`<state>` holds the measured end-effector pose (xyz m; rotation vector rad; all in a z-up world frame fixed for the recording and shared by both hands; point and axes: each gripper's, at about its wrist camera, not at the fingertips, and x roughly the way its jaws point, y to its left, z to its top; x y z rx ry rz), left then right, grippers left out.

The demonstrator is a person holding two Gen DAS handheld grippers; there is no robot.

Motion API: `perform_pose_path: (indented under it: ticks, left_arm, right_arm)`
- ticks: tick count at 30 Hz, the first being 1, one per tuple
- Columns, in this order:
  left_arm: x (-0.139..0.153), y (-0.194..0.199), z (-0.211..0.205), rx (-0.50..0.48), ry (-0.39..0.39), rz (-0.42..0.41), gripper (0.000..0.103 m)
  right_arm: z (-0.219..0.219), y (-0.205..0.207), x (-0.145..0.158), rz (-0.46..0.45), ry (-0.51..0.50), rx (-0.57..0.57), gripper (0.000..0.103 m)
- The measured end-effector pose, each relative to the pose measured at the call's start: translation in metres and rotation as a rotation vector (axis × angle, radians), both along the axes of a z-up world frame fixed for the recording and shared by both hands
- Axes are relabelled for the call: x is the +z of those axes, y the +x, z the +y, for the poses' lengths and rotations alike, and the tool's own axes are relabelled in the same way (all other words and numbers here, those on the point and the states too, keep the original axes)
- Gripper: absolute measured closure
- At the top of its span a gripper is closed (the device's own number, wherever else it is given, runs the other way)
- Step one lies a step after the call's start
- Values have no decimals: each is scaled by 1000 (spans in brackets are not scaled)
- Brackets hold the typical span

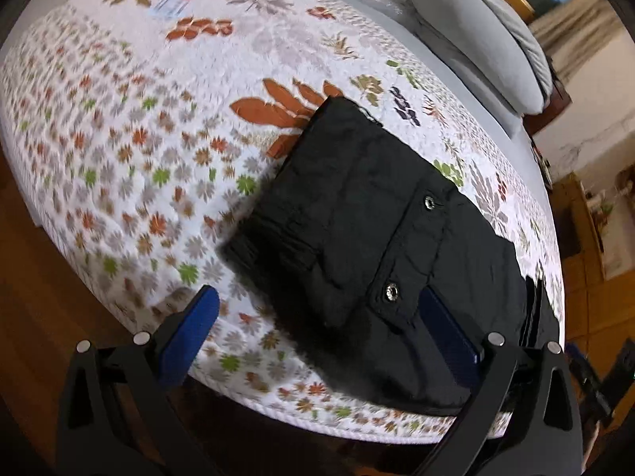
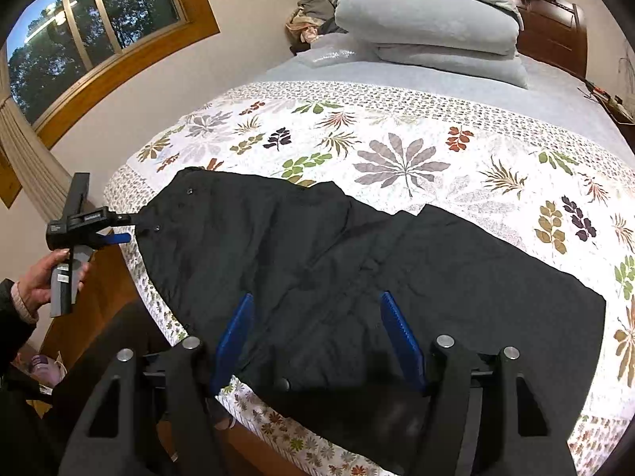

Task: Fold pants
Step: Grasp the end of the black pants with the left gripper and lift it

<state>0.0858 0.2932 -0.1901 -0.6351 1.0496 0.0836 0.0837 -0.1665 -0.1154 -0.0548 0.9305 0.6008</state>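
Black pants (image 2: 357, 277) lie spread across the floral quilt (image 2: 401, 158), partly folded, with one end near the bed's left edge. That end has a pocket flap with two metal snaps (image 1: 391, 291). My right gripper (image 2: 317, 333) hovers open over the middle of the pants (image 1: 357, 218), its blue pads (image 2: 234, 333) wide apart and pressing on nothing. My left gripper (image 1: 321, 317) is open too, over the snap end at the near bed edge. One of its pads (image 1: 194, 333) is over the quilt (image 1: 139, 139), the other over the fabric. In the right wrist view the left gripper (image 2: 129, 229) sits at the pants' left end.
Folded grey bedding (image 2: 428, 20) is stacked at the head of the bed, with a heap of clothes (image 2: 313, 12) beside it. A window (image 2: 99, 20) is on the left wall. A hand (image 2: 39, 281) holds the left gripper off the bed's edge, above the wooden floor (image 1: 47, 297).
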Motion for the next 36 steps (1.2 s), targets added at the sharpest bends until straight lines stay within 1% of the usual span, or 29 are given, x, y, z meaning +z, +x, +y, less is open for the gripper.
perform_pose_path:
  ticks: [5, 7, 9, 11, 13, 17, 21, 22, 23, 24, 26, 30, 31, 33, 36]
  left_arm:
    - [-16, 2, -2, 51, -108, 8, 3]
    - [-25, 1, 1, 76, -189, 14, 4]
    - [-28, 0, 0, 84, -235, 12, 4]
    - [-27, 2, -4, 80, -237, 2, 4]
    - [-28, 7, -8, 67, -232, 16, 4]
    - [-35, 12, -8, 97, -260, 43, 4]
    - [-40, 10, -2, 107, -289, 36, 4]
    - [-42, 9, 1, 124, -318, 29, 4]
    - [-45, 8, 5, 144, -343, 25, 7]
    - [-47, 7, 7, 156, -353, 31, 16]
    - [-50, 6, 10, 163, -334, 63, 28]
    - [-47, 1, 12, 152, -339, 43, 40]
    - [-45, 0, 12, 152, -337, 41, 41]
    - [-43, -4, 13, 153, -332, 45, 48]
    - [-37, -3, 8, 133, -282, 45, 52]
  right_arm:
    - [8, -8, -1, -22, -37, 25, 36]
    - [9, -9, -1, -28, -48, 26, 36]
    - [9, -9, -2, -27, -49, 22, 35]
    - [8, -9, -3, -23, -46, 21, 35]
    - [8, -9, -3, -25, -52, 20, 35]
    - [8, -10, -2, -36, -65, 24, 35]
    - [9, -10, -2, -37, -66, 25, 35]
    - [9, -10, -2, -37, -70, 26, 35]
    - [9, -10, -2, -39, -72, 26, 35]
    - [9, -9, -2, -39, -72, 26, 35]
    - [9, -8, -3, -33, -71, 20, 35]
    - [8, -4, -7, -15, -62, 9, 35]
    - [9, -4, -8, -11, -63, 9, 35]
    - [10, -3, -10, -6, -65, 14, 35]
    - [12, -4, -11, -5, -67, 24, 34]
